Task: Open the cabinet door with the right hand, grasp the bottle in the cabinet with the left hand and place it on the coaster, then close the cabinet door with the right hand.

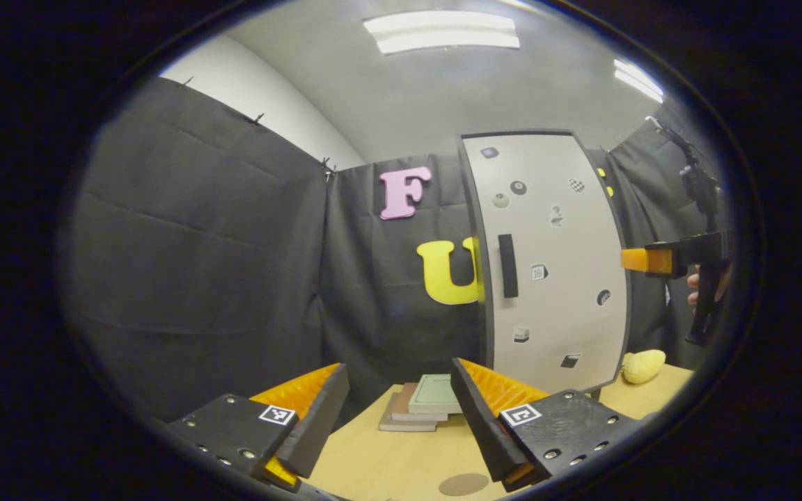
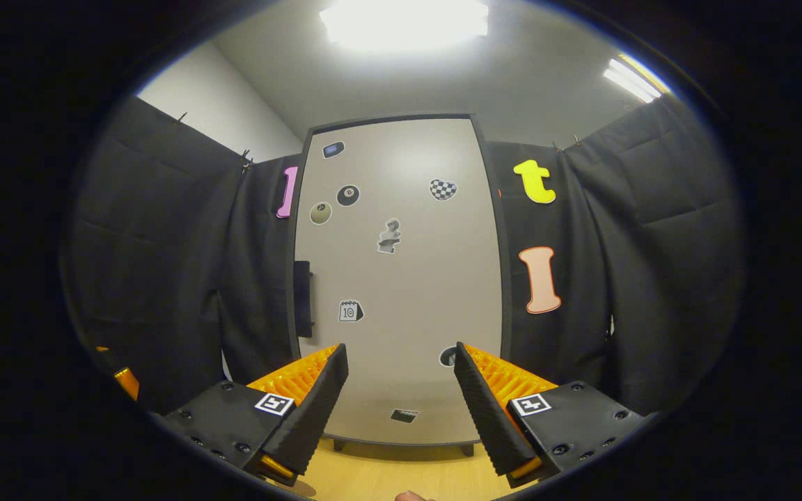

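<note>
With the cabinet door (image 2: 401, 278) shut, the right gripper (image 2: 401, 390) gaped wide, facing mid-panel, and risked missing the handle (image 2: 302, 299) far left.

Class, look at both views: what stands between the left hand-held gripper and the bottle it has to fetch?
The closed cabinet door does. It covers the whole cabinet front, so the bottle behind it cannot be seen or reached. The left hand-held gripper waits open over the table; the right hand-held gripper, open, faces the door, with its handle untouched.
</note>
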Tool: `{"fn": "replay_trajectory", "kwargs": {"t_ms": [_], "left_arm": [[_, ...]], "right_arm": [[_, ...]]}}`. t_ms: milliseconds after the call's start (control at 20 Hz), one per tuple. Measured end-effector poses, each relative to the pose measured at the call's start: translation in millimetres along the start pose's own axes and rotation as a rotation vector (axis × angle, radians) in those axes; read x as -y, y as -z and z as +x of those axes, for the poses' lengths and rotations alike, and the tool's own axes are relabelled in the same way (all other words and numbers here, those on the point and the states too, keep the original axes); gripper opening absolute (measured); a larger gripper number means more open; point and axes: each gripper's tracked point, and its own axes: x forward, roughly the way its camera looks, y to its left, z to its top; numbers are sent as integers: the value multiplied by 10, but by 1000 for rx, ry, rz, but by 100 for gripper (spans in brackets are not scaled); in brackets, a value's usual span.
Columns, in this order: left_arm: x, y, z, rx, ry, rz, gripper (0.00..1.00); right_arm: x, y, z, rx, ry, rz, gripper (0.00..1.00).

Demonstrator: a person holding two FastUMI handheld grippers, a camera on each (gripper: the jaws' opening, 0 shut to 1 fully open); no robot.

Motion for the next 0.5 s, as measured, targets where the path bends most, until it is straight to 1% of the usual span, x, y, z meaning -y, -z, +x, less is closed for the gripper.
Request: {"fn": "replay_trajectory", "kwargs": {"t_ms": [50, 100, 150, 400, 500], "left_arm": [[-89, 32, -21, -5, -13, 5, 88], [-190, 49, -55, -11, -25, 8, 91], [-285, 81, -70, -17, -35, 10, 88], [-756, 173, -181, -32, -92, 19, 88], [-918, 201, -207, -38, -111, 19, 88]], "right_arm": [[-72, -22, 65, 2, -5, 1, 97], [-139, -44, 121, 5, -11, 1, 98], [-224, -67, 185, 7, -19, 2, 98], [-647, -129, 528, -18, -71, 52, 97], [-789, -189, 658, -10, -81, 61, 98]]}}
